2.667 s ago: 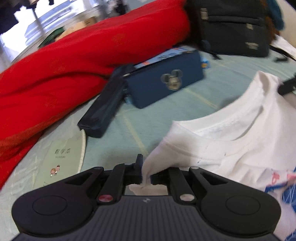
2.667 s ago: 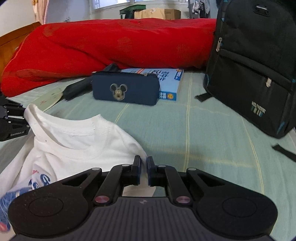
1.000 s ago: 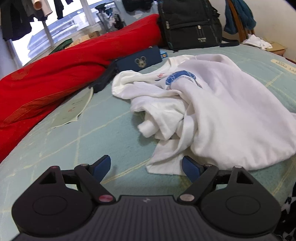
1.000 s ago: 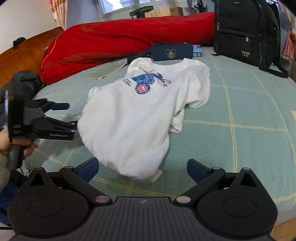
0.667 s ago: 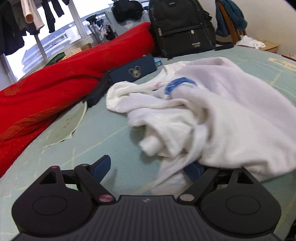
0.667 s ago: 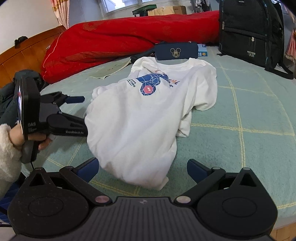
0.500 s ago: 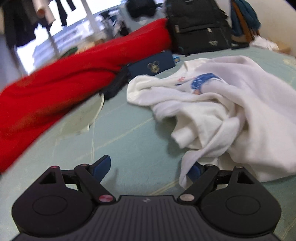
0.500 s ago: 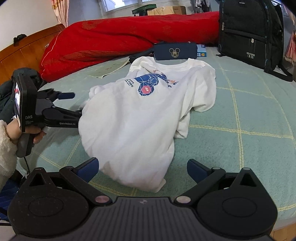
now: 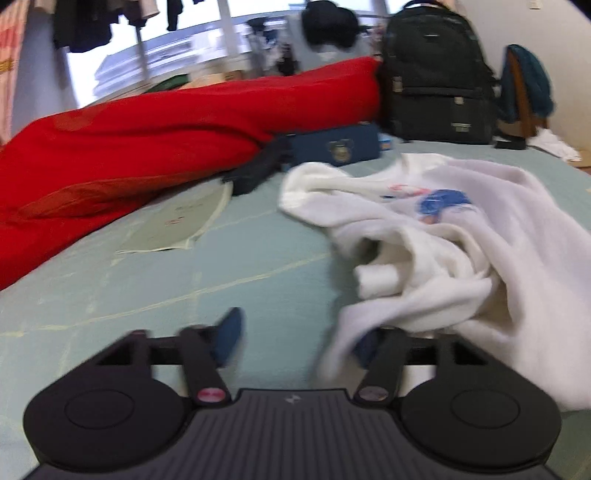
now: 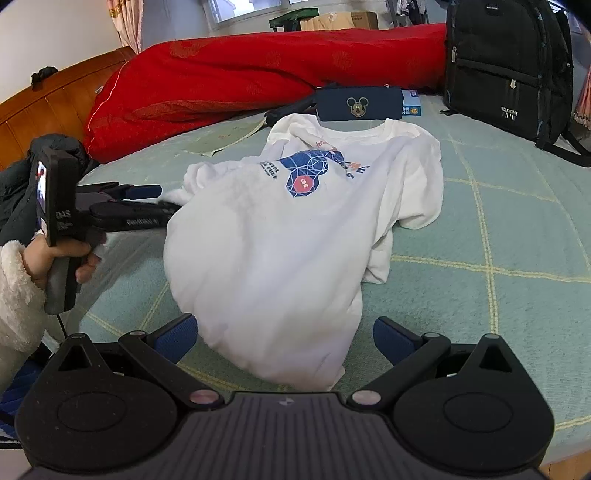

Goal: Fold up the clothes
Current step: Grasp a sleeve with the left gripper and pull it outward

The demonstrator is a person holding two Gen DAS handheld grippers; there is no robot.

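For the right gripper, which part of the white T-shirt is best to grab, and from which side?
Probably the hem corner of the white T-shirt, approached low from the near bed edge. It lies loose just ahead of the open right gripper, while the far collar is crowded by the pencil case.

Green checked bed point(image 10: 517, 229), wooden headboard point(image 10: 55, 99), bright window point(image 9: 177, 48), white wall point(image 10: 55, 33)

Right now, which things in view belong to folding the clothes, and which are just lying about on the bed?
Job:
T-shirt, white, crumpled on the bed
left gripper, jaws open at the shirt's edge
right gripper, jaws open near the hem

Lying about:
red quilt
backpack
pencil case
booklet
blue book
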